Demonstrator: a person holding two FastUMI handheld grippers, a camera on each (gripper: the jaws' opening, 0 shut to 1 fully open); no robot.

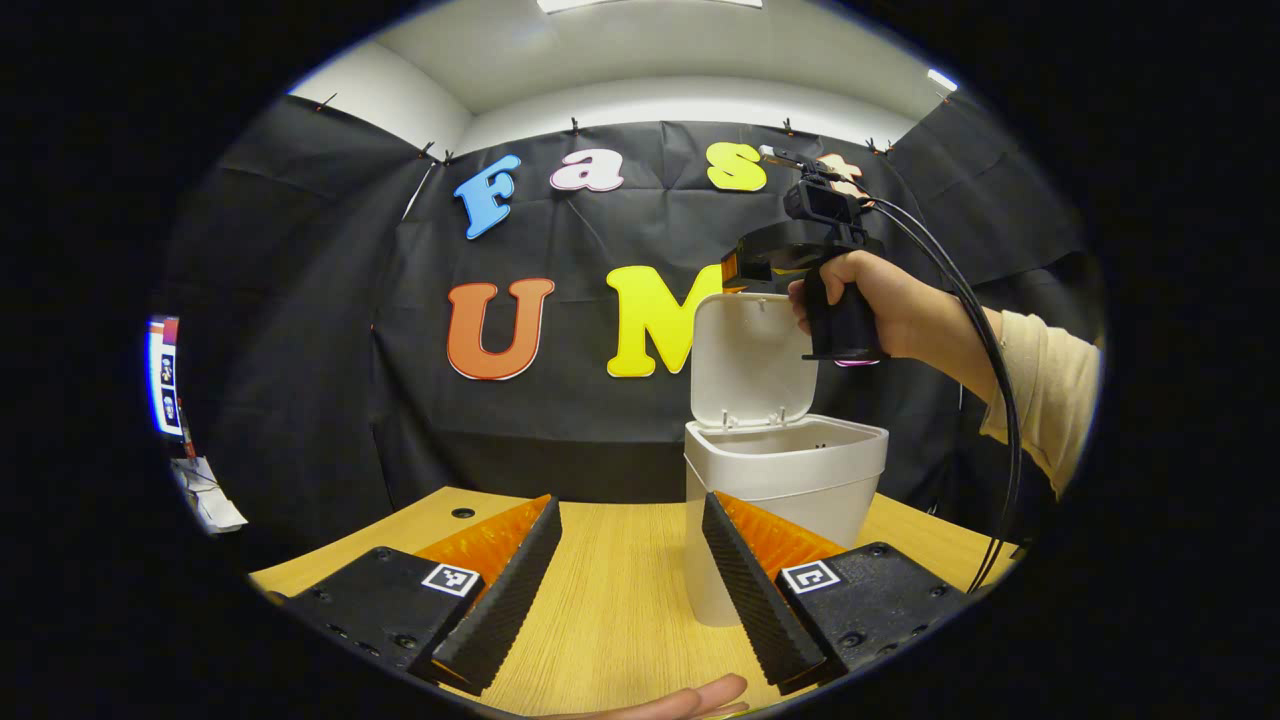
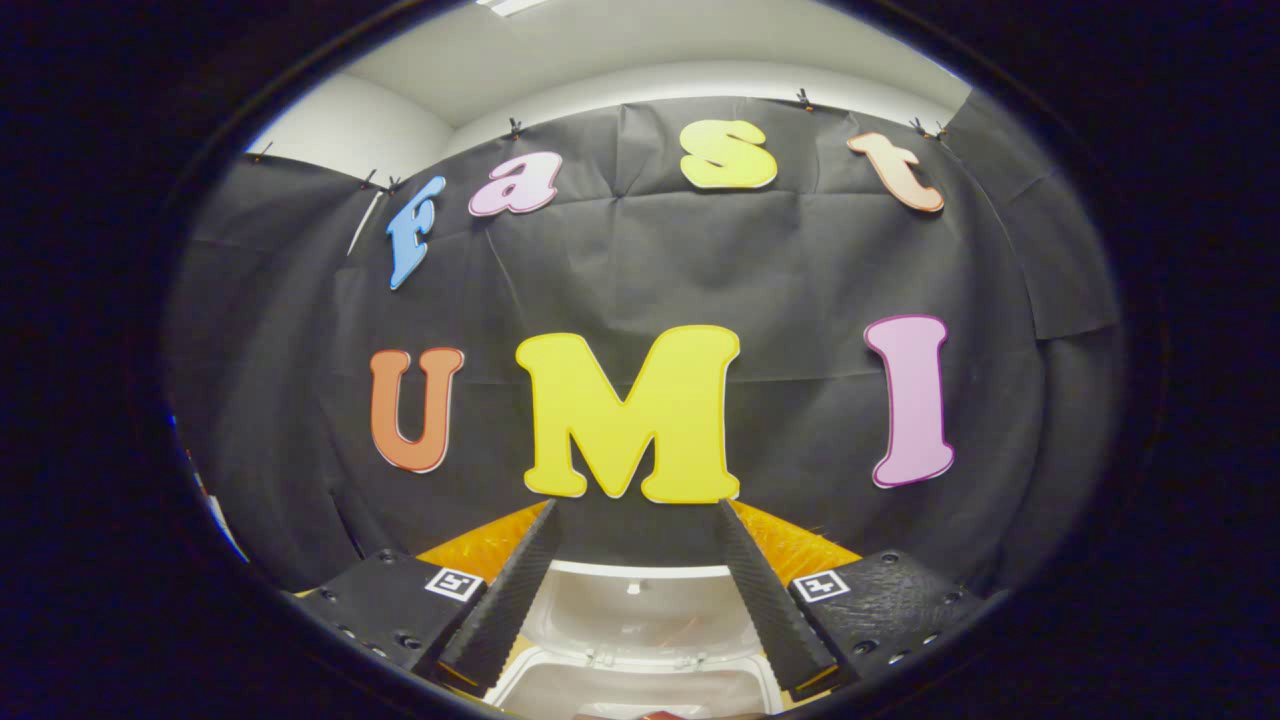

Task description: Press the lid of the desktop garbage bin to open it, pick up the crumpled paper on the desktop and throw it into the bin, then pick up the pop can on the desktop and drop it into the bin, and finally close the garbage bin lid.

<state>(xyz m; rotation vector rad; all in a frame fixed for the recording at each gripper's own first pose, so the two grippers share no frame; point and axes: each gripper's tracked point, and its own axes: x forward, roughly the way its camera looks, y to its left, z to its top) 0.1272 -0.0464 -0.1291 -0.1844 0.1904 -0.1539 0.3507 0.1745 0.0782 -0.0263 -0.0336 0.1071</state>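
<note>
One bin (image 1: 785, 480) with one raised lid (image 1: 752, 360), two grippers, one wooden desk (image 1: 610, 590).

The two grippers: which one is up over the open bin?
The right gripper, held in a hand above the raised lid of the white bin. The left gripper sits low over the wooden table, fingers apart.

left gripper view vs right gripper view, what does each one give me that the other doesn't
Left gripper view: the bin from the side on the wooden desktop, its lid upright, and the right gripper held by a hand just above the lid, with its cables. The left gripper has its fingers apart.
Right gripper view: a look down between spread fingers at the lid's inner face and hinge.
Both: the open bin and the black cloth wall.
</note>
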